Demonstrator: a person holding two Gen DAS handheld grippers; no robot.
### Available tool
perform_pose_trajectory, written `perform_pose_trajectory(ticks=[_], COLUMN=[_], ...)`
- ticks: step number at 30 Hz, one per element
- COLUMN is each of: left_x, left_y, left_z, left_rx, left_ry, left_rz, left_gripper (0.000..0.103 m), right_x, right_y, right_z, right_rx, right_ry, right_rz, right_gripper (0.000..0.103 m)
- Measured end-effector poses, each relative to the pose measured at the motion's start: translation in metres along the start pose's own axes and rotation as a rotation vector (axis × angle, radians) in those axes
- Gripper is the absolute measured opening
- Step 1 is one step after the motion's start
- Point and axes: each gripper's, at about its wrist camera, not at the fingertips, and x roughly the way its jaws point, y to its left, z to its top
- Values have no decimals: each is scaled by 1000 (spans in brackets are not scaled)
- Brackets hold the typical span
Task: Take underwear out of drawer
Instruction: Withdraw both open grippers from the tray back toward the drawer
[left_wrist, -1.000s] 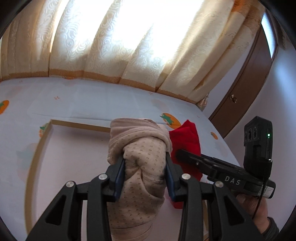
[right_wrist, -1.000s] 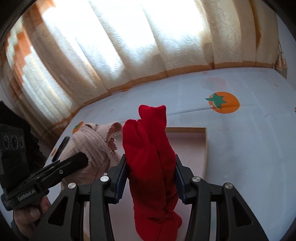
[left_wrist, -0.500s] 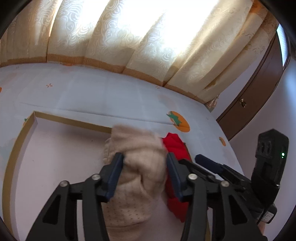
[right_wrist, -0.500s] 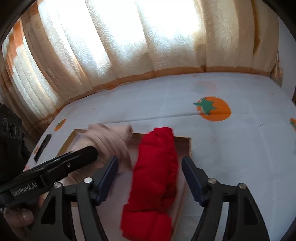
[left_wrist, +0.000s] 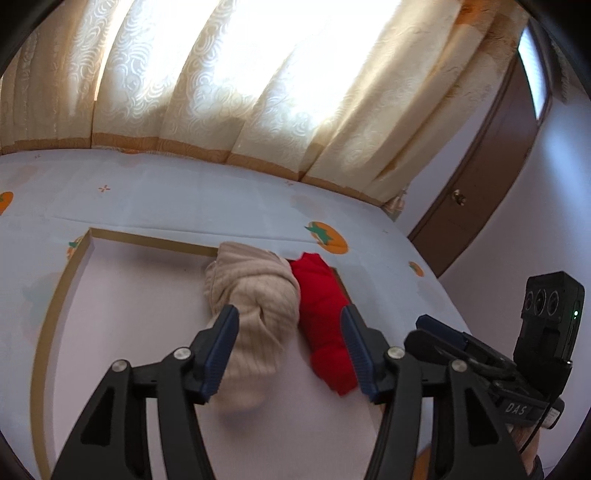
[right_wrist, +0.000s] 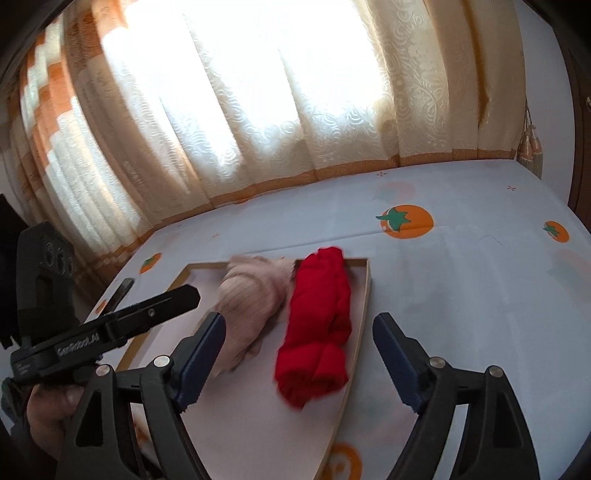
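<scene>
Two rolled pieces of underwear lie side by side on a pale board with a tan rim (left_wrist: 147, 242) (right_wrist: 364, 306): a beige roll (left_wrist: 255, 291) (right_wrist: 251, 291) on the left and a red roll (left_wrist: 321, 306) (right_wrist: 321, 317) on the right. My left gripper (left_wrist: 289, 317) hovers just short of the beige roll. Its jaws are opening and the pads are off the cloth. Above the red roll's near end, my right gripper (right_wrist: 299, 321) has its jaws opening wide, with nothing pressed between them. Each gripper shows in the other's view: the right gripper (left_wrist: 443, 336) and the left gripper (right_wrist: 184, 295).
The board rests on a bed sheet (right_wrist: 461, 266) printed with orange fruit. Cream curtains (left_wrist: 258, 92) hang behind the bed and a brown door (left_wrist: 480, 177) stands at the right. A dark flat object (right_wrist: 122, 291) lies on the sheet left of the board. A hand (right_wrist: 48, 402) holds the left gripper.
Both grippers were shut on their rolls and have let go. The beige and red rolls now lie on the board, and both grippers have drawn back with jaws apart.
</scene>
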Motion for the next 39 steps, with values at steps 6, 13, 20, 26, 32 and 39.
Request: perform_pose_trajectory(ticks=[6, 13, 20, 26, 32, 39], left_x=[-41, -93, -126, -146, -158, -145], left_y=[-1, -6, -2, 7, 27, 53], left_z=[-12, -40, -79, -116, -154, -196], left_rx=[17, 73, 96, 121, 89, 46], left_ry=[-37, -78, -65, -51, -44, 46], left_rz=[-40, -74, -108, -77, -51, -8], left_gripper=[60, 65, 65, 66, 69, 69], right_x=[-40, -91, -129, -144, -139, -116], right_y=[25, 66, 101, 115, 120, 113], right_z=[-16, -35, -70, -105, -146, -196], right_rx=[-54, -165, -285, -332, -370, -446], right_ry=[-10, -24, -9, 16, 62, 180], right_rz=[38, 89, 107, 125, 128, 101], right_gripper=[86, 88, 89, 89, 89, 89])
